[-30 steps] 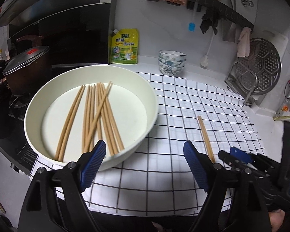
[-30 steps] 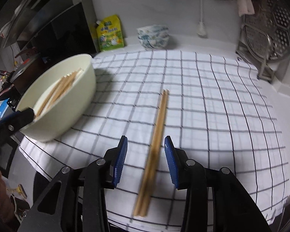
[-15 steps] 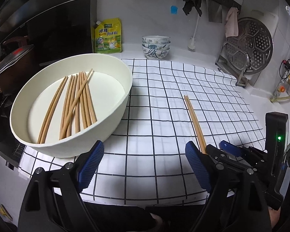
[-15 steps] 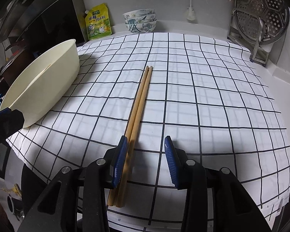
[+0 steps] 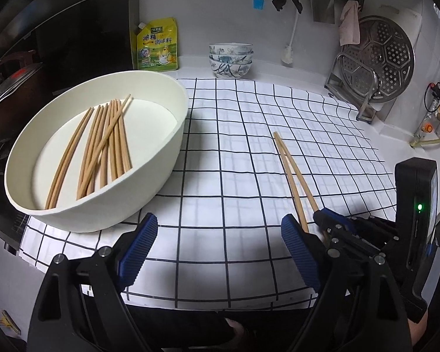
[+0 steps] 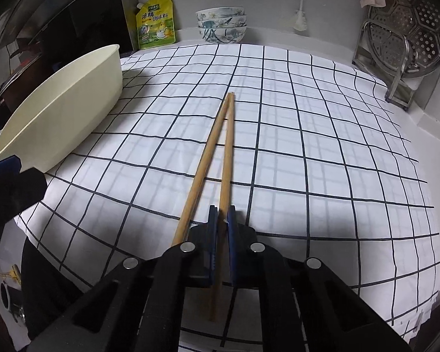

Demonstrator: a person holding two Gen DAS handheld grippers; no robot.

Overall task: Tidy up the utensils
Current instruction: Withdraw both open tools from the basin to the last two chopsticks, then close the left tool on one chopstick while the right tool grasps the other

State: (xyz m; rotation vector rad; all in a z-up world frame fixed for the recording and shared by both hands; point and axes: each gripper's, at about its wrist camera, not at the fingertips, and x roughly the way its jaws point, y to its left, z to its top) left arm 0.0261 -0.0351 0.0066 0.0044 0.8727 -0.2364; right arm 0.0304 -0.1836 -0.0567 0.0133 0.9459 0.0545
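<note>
Two wooden chopsticks (image 6: 220, 146) lie on the checked cloth (image 6: 308, 146), tips together, spreading toward me. My right gripper (image 6: 222, 220) is shut on the right chopstick near its thick end; the left chopstick passes just outside the left jaw. The pair also shows in the left wrist view (image 5: 290, 170), with the right gripper (image 5: 327, 217) on it. A large white bowl (image 5: 167, 158) holds several chopsticks (image 5: 102, 146). My left gripper (image 5: 217, 246) is open and empty, above the cloth's front edge, right of the bowl.
A yellow seasoning pouch (image 5: 157, 45), stacked patterned bowls (image 5: 231, 58) and a steamer rack on a stand (image 5: 378, 61) stand along the back wall. A dark pot (image 5: 6, 88) sits on the stove at left. The counter edge is close below the grippers.
My right gripper has moved forward over the chopsticks and closed on one of them. The two chopsticks, parallel before, now spread apart at the near end. The left gripper stays open.
</note>
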